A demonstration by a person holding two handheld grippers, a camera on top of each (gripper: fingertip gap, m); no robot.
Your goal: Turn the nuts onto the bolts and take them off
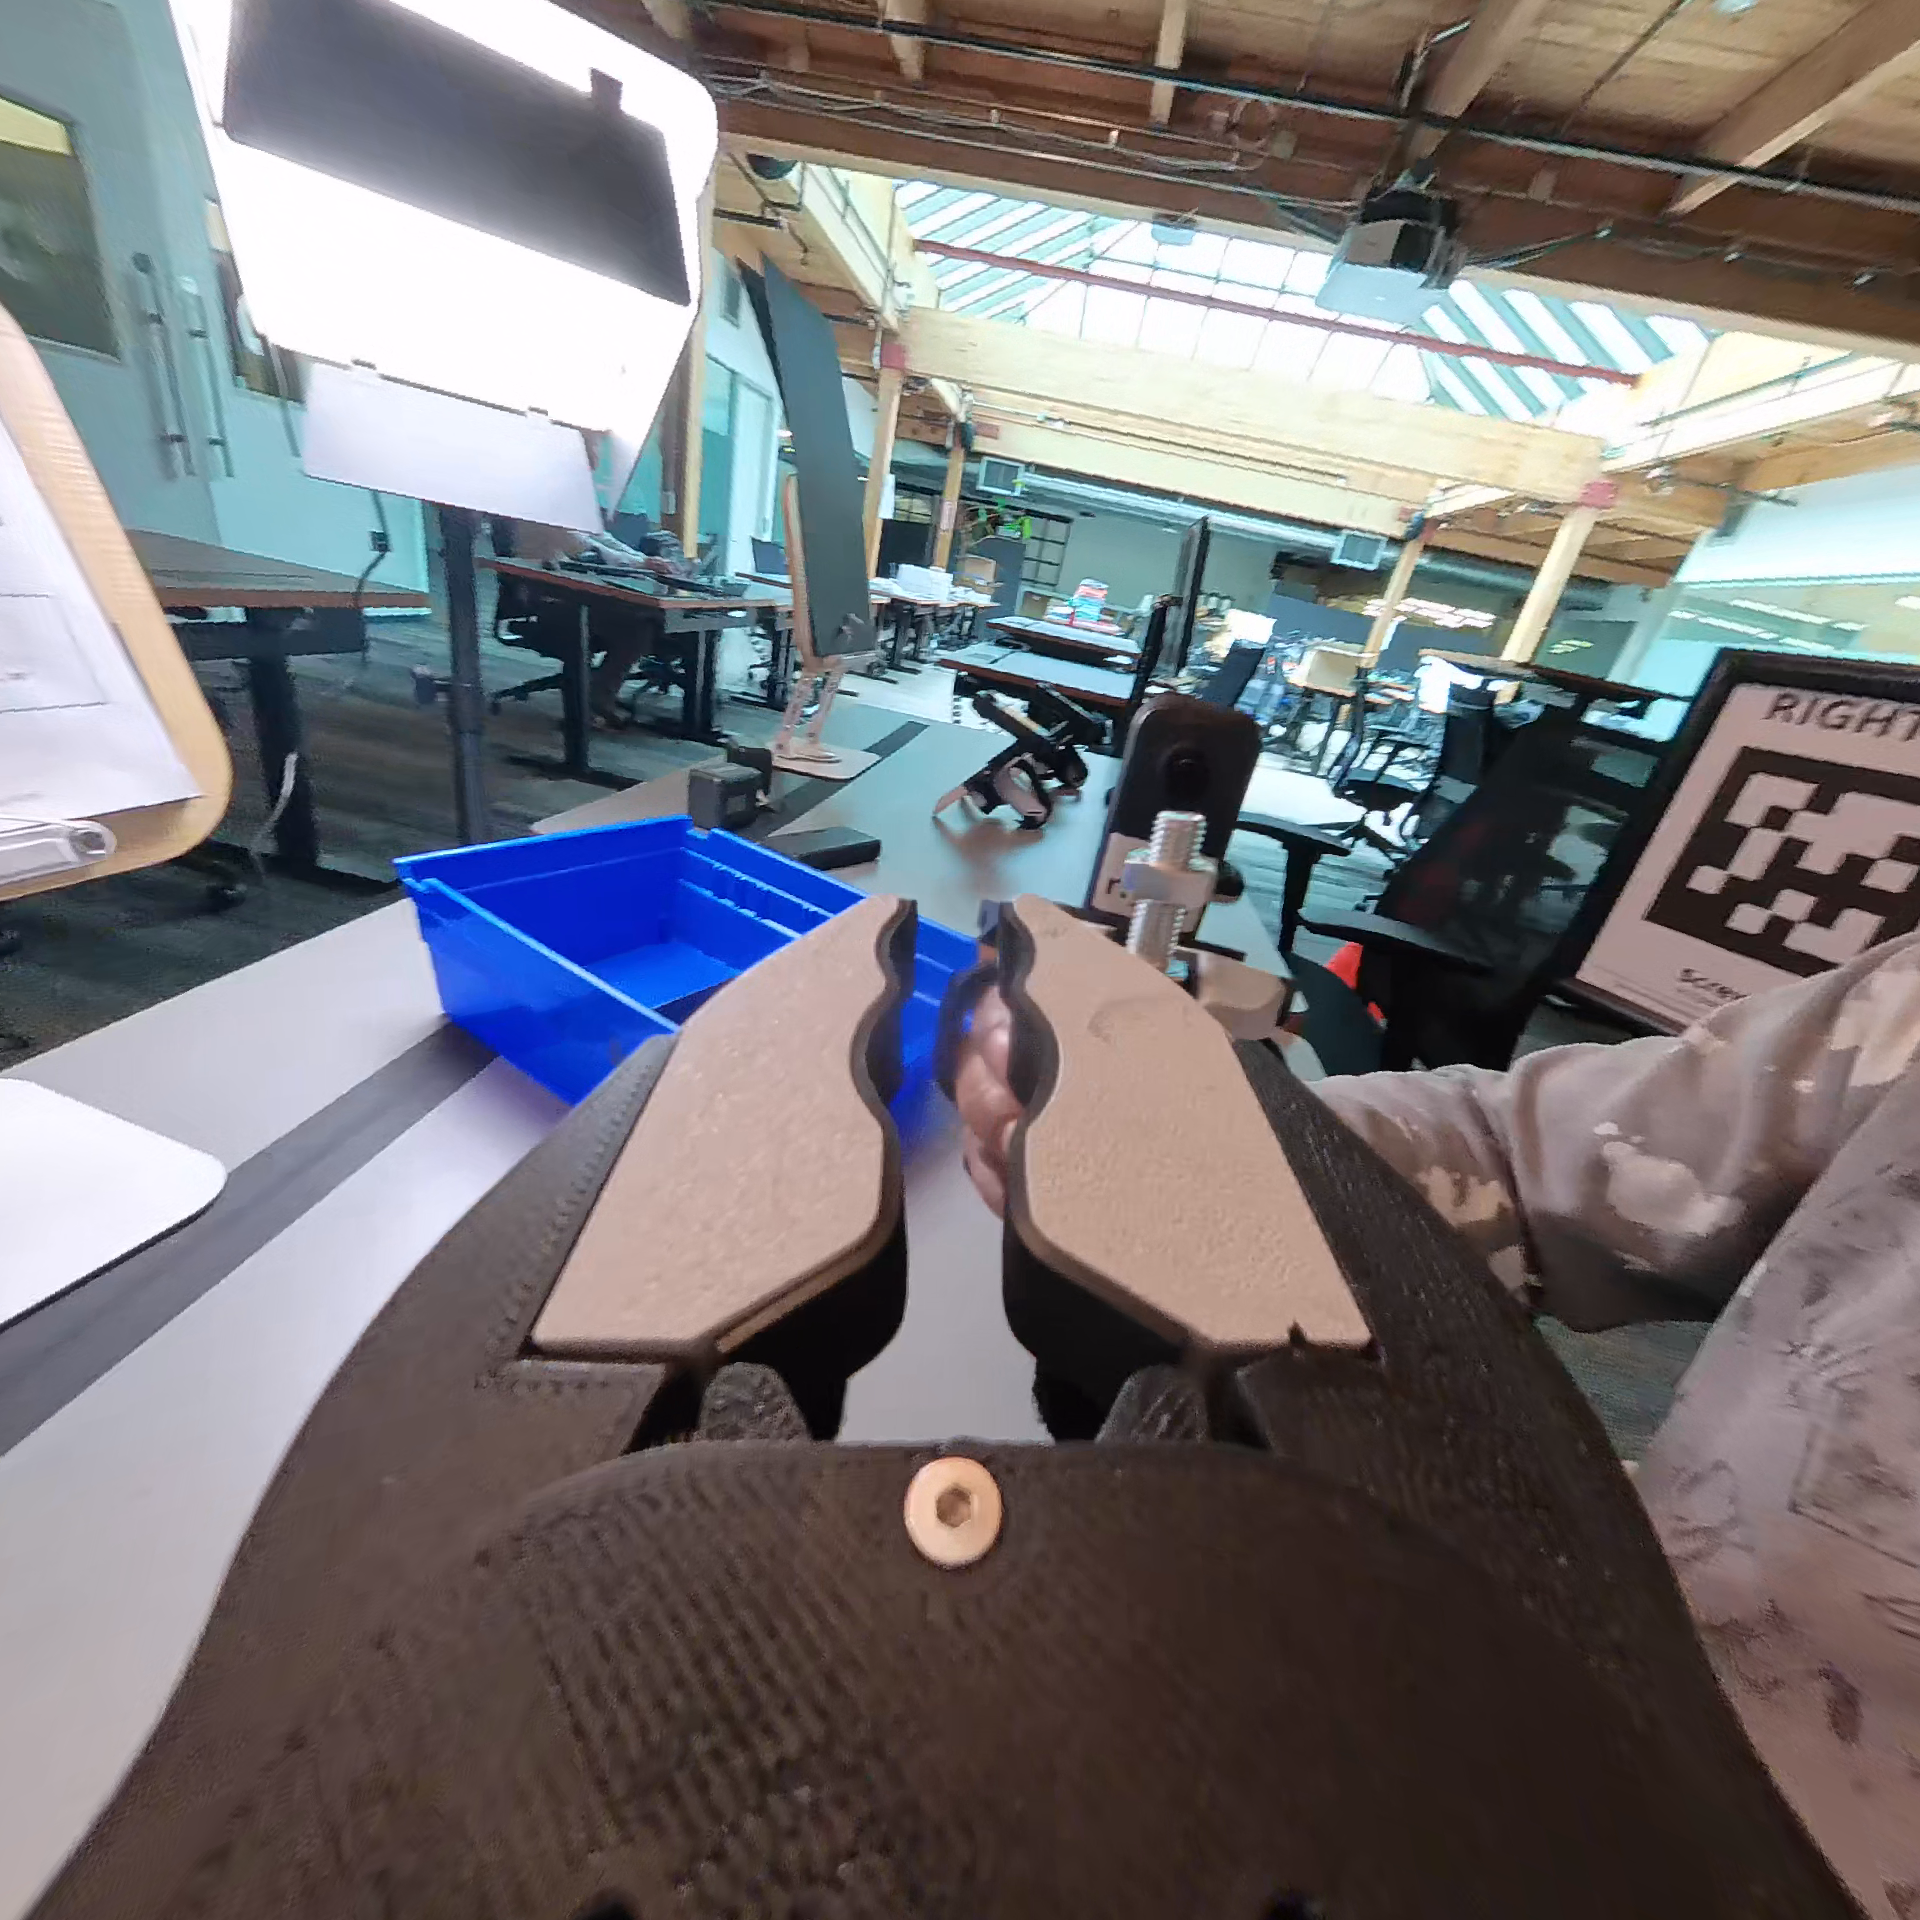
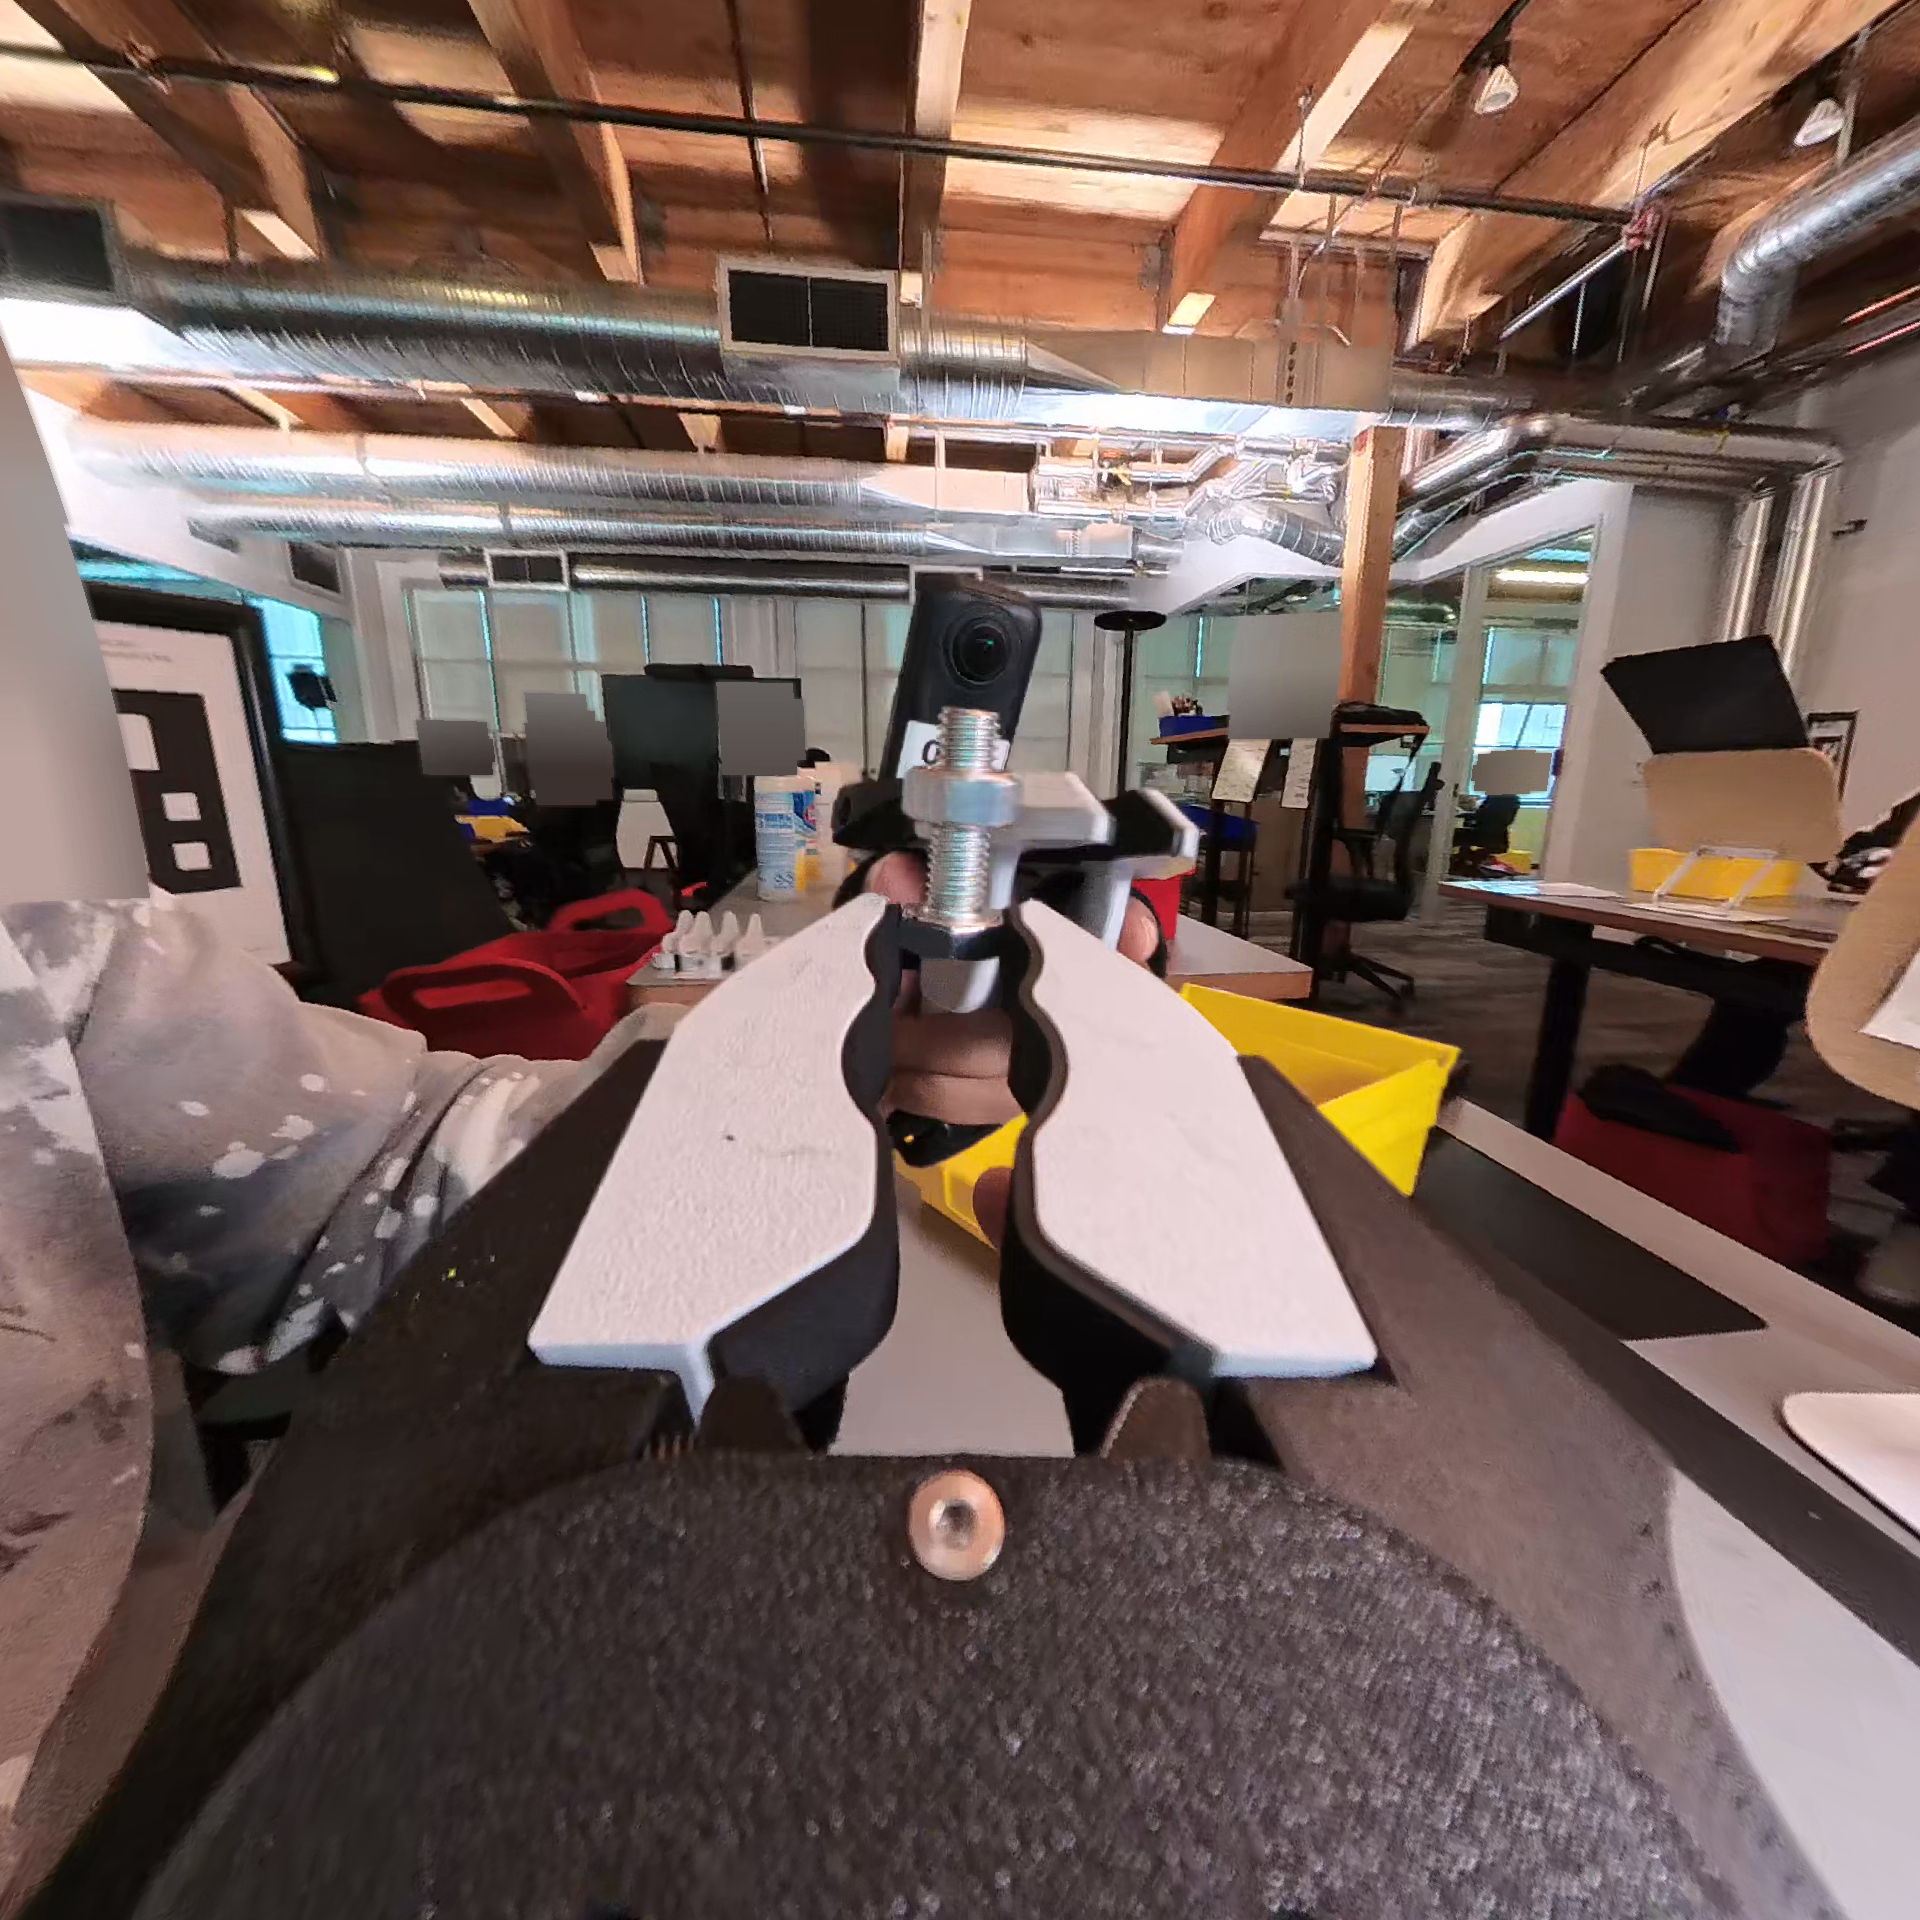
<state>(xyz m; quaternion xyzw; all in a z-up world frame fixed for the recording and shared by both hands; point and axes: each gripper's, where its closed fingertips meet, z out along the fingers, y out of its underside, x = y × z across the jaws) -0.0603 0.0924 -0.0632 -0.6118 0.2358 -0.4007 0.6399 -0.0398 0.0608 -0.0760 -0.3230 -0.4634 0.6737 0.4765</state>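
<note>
Right tool (image 2: 956, 940) is clamped on the head of the upright silver threaded steel bolt (image 2: 961, 831) at its tips, the silver hex nut (image 2: 958, 798) sits partway down the thread, left tool (image 1: 954, 940) nearly closed, empty, so unscrewing likely remains.

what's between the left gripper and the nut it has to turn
Nothing visible. The nut sits partway up the bolt, which the right gripper holds upright, just right of the left gripper and its empty tips. The thread above the nut is bare.
</note>
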